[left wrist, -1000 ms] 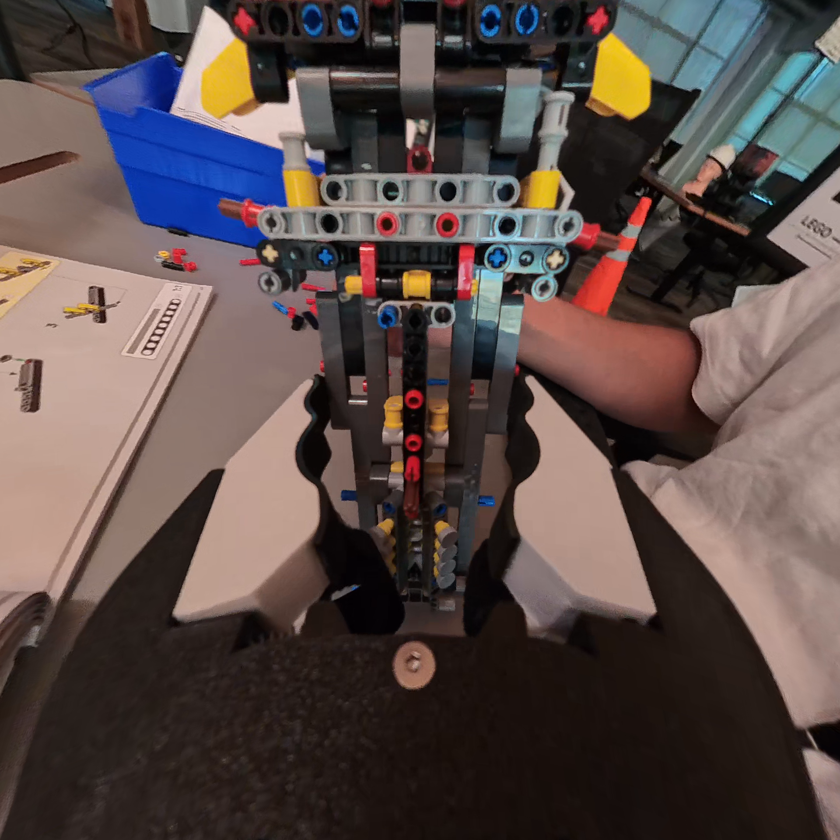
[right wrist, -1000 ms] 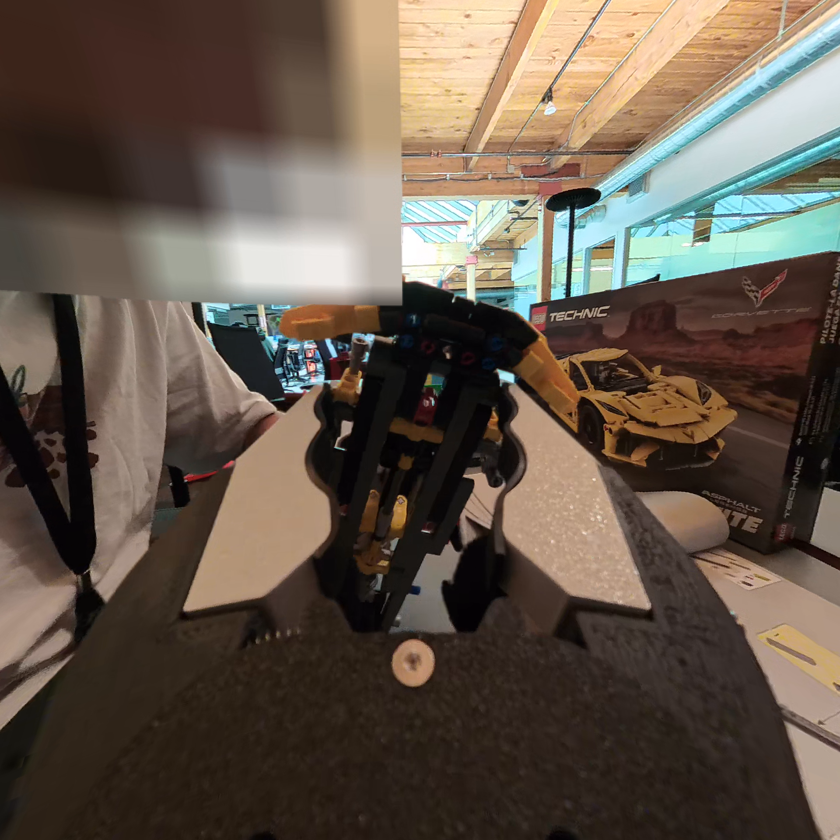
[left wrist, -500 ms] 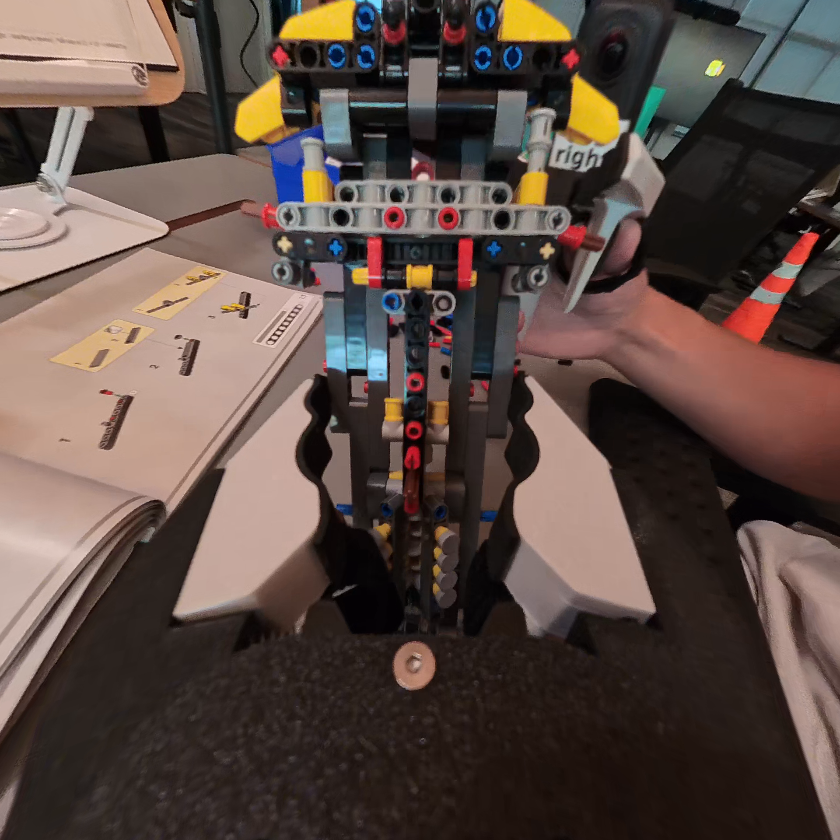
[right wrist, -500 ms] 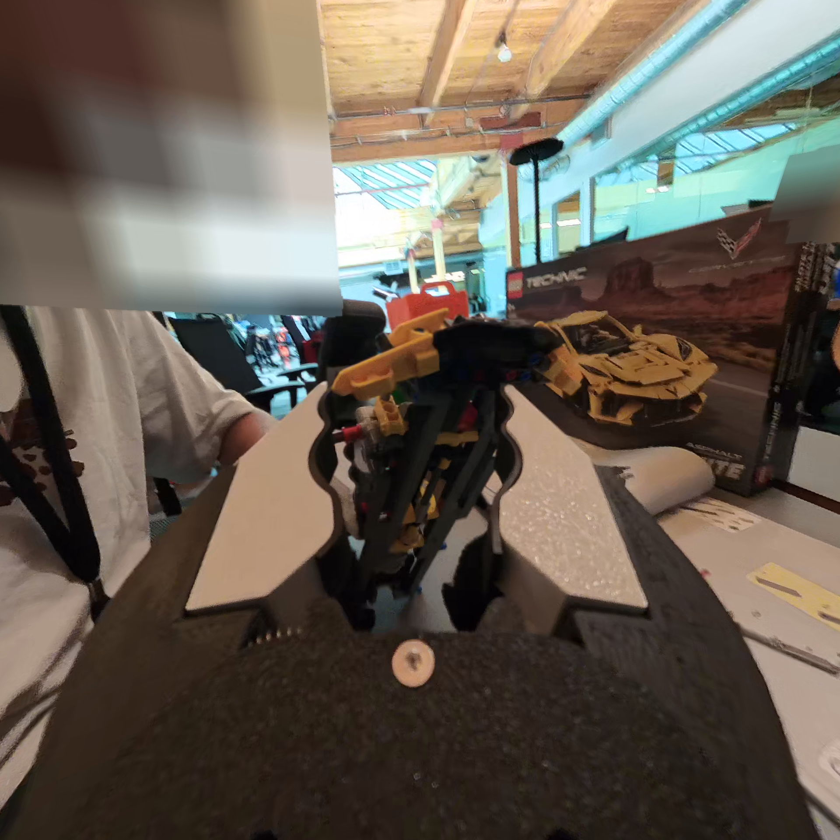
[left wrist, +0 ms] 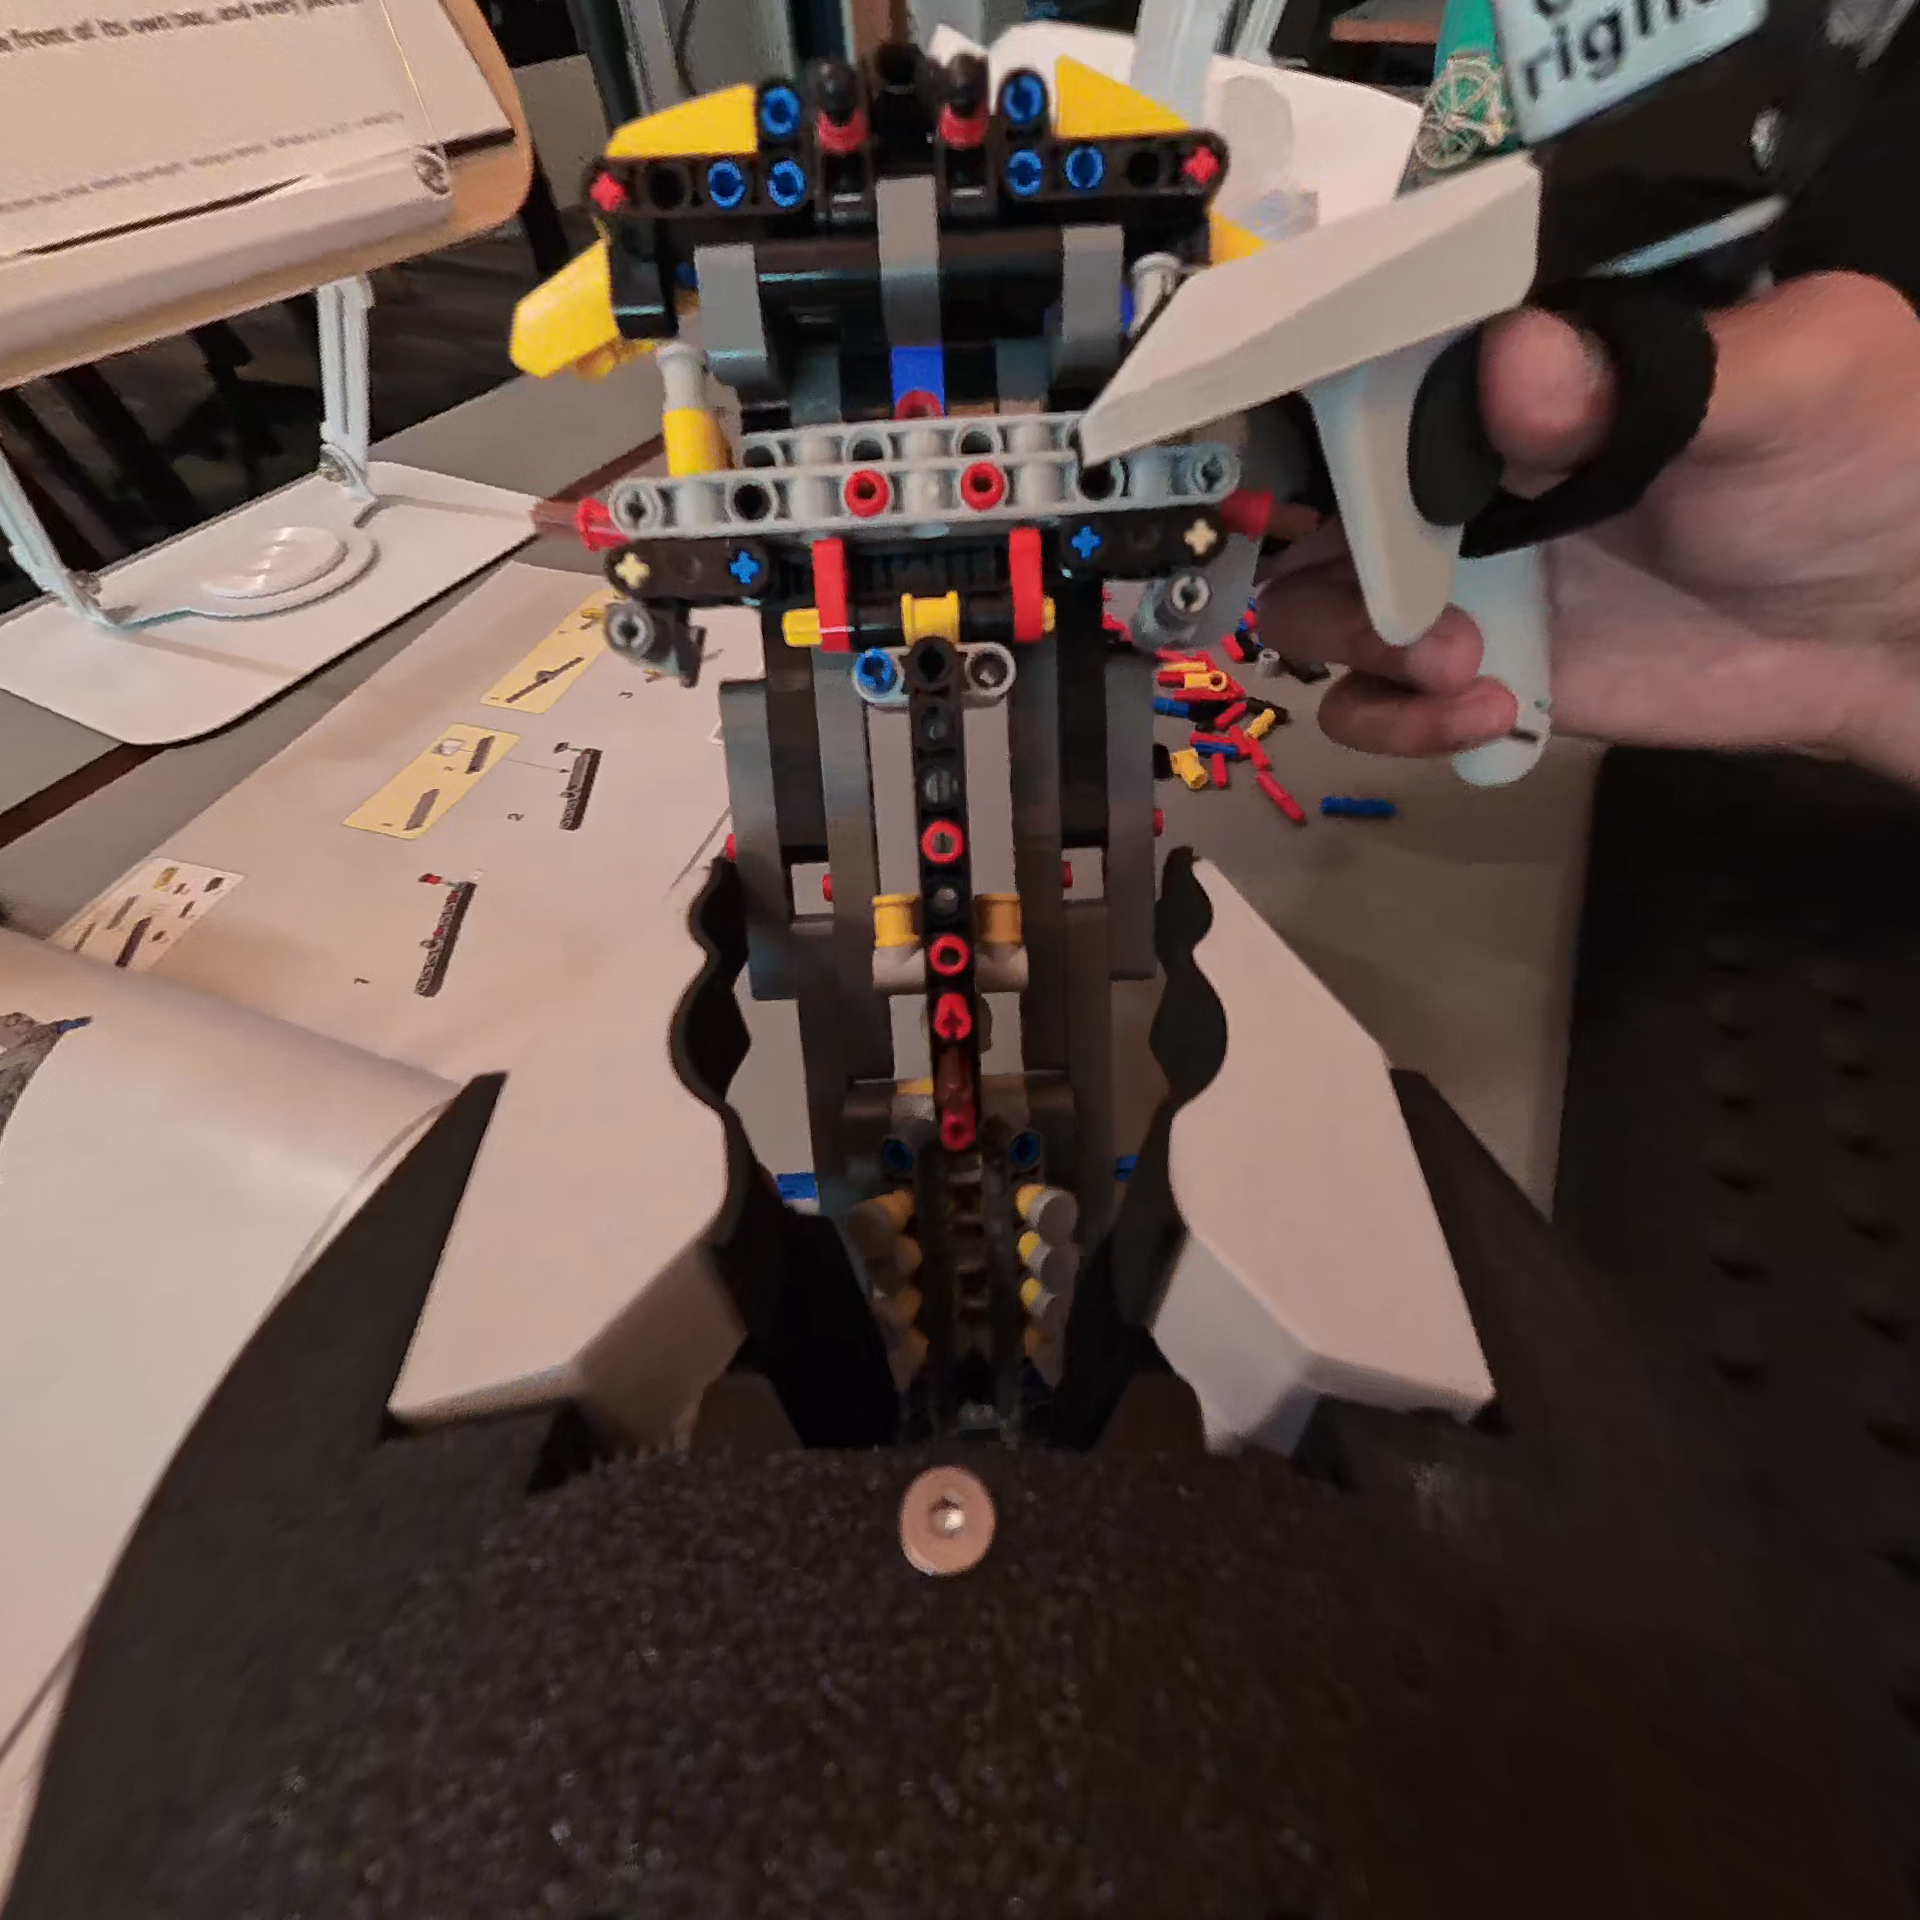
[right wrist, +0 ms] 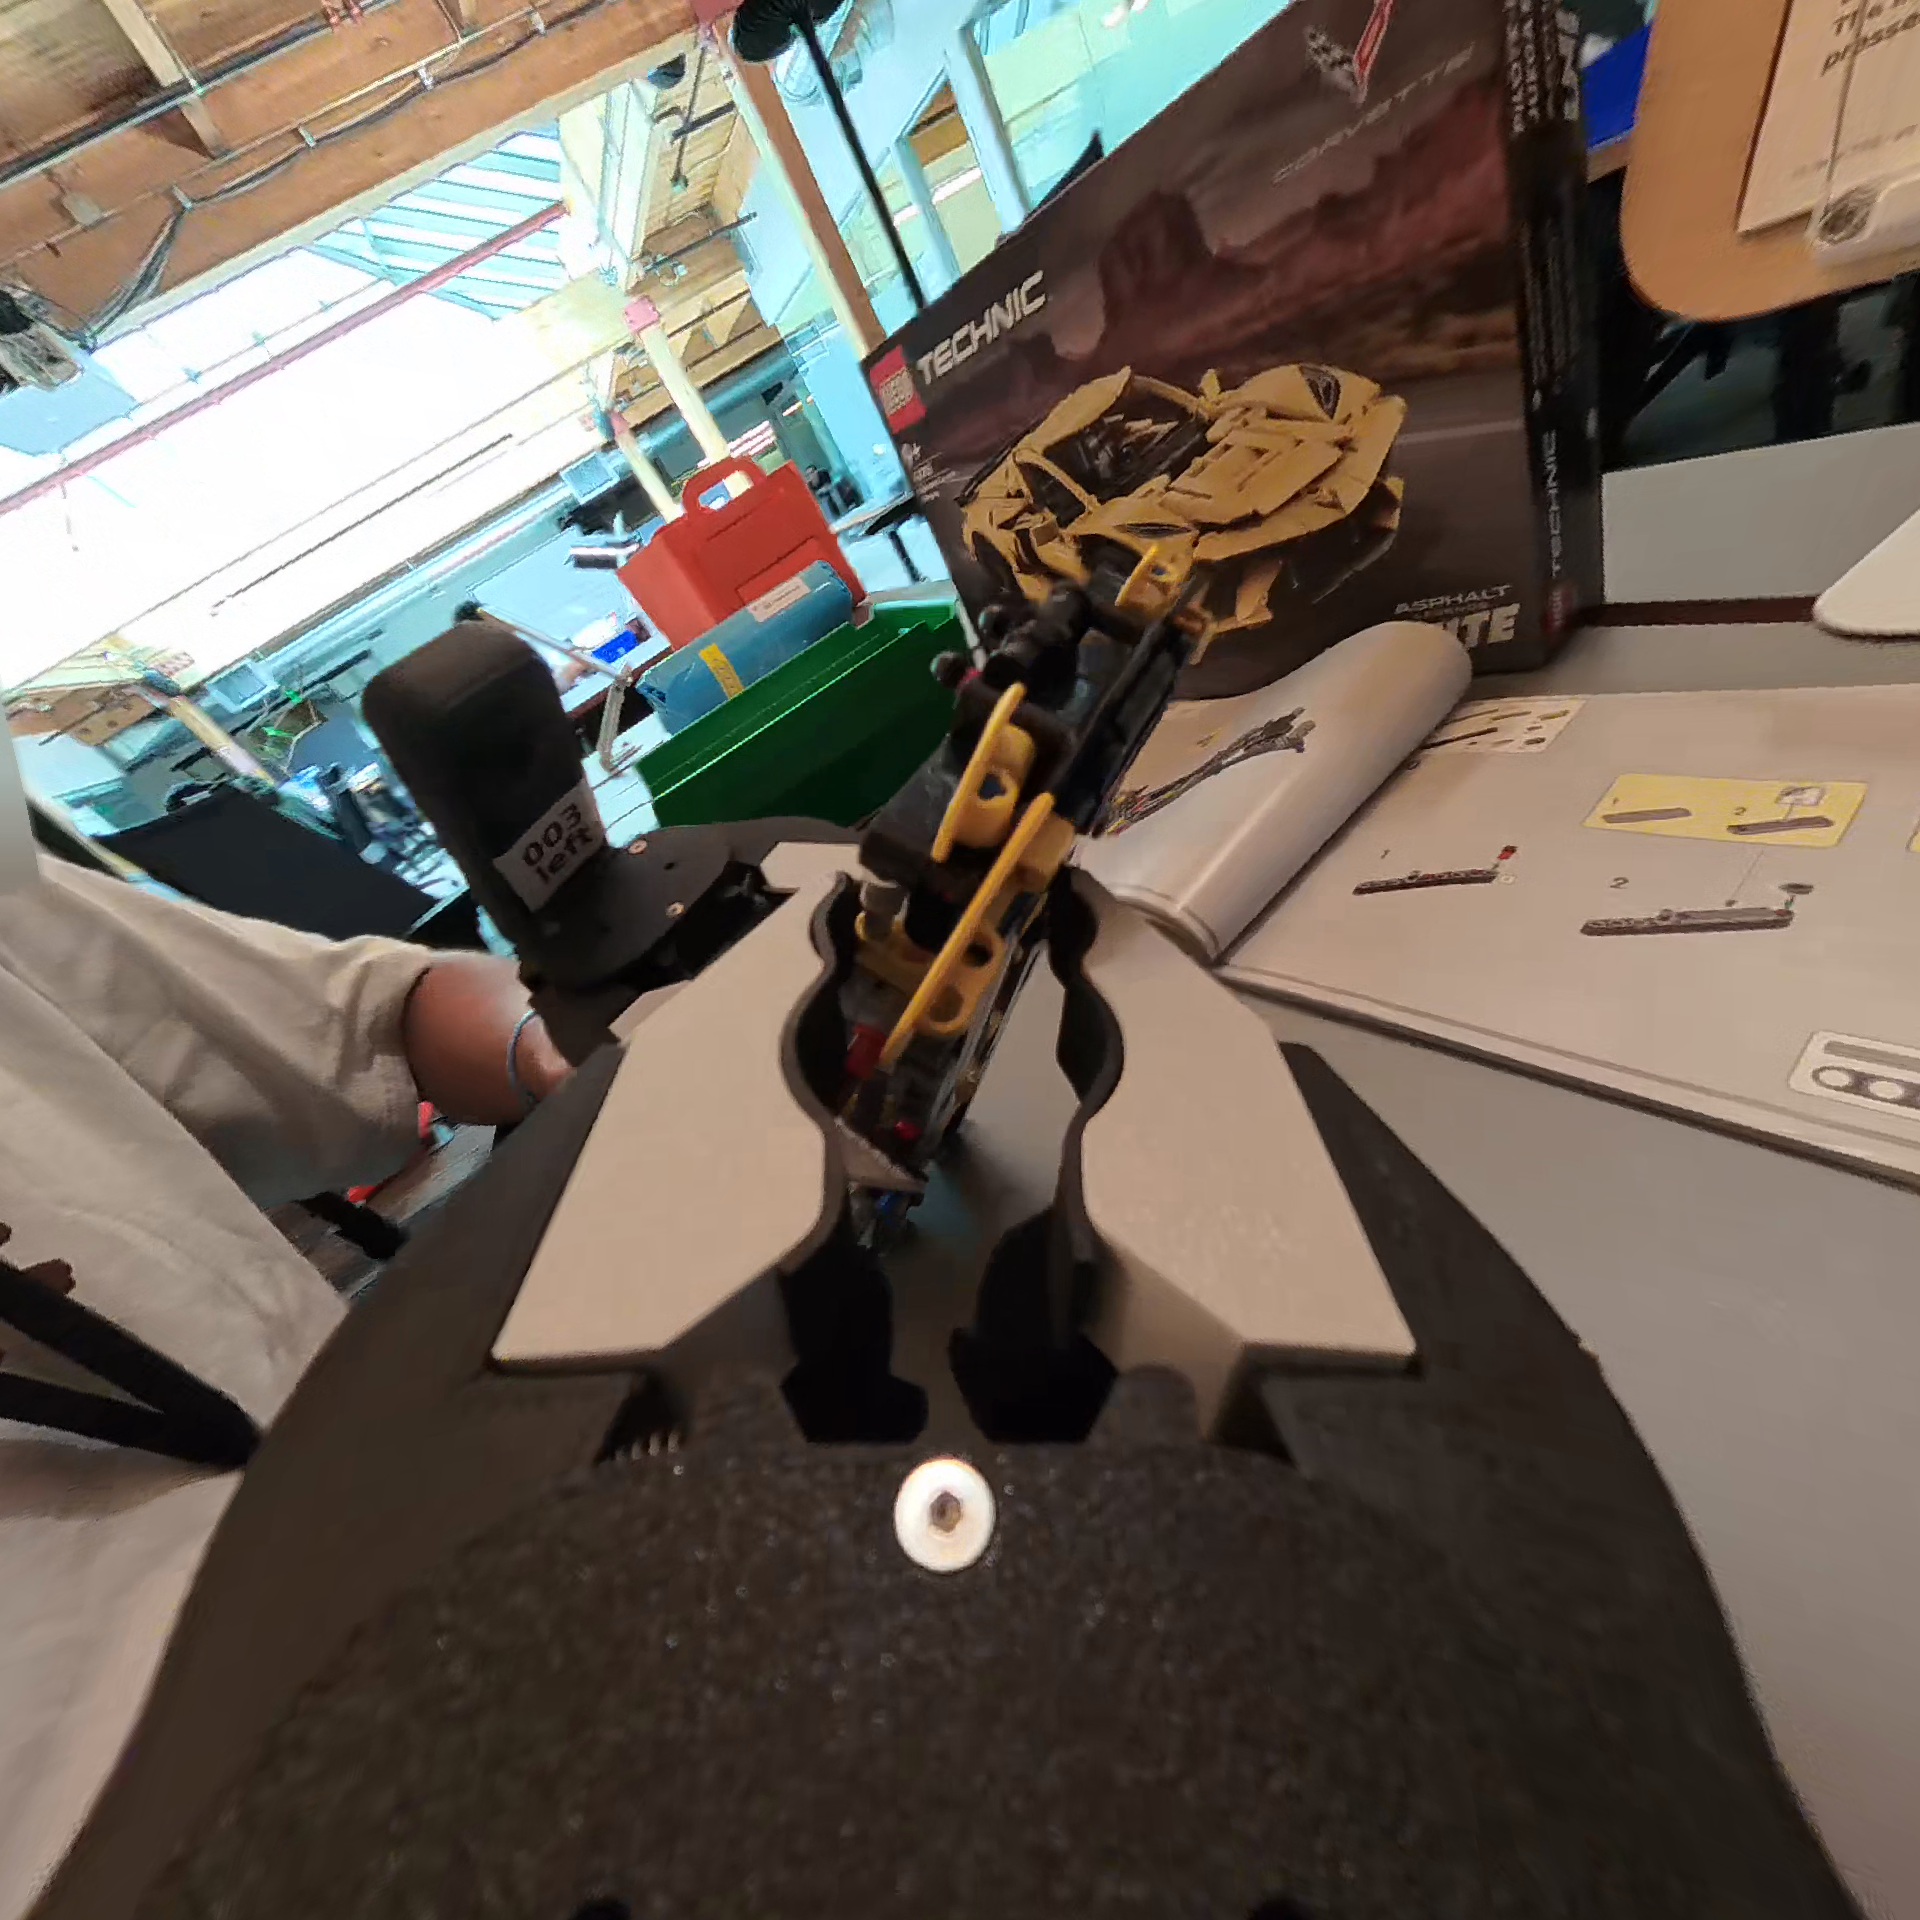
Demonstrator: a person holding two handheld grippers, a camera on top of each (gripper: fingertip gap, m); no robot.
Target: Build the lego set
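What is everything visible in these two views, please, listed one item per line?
Lego chassis: one, dark grey and black with yellow, red and blue parts, clamped in the left gripper.
Instruction booklet: one, white, open on the table.
Loose pins: a scattered pile, red, blue, yellow and black, on the table right of the chassis.
Set box: one, dark with a yellow car picture, standing behind the booklet.
Bin: one, green, far side.
Case: one, red, behind the bin.
Table: one, grey.
Left gripper: fingers shut on the chassis.
Right gripper: fingers around the chassis' other end.
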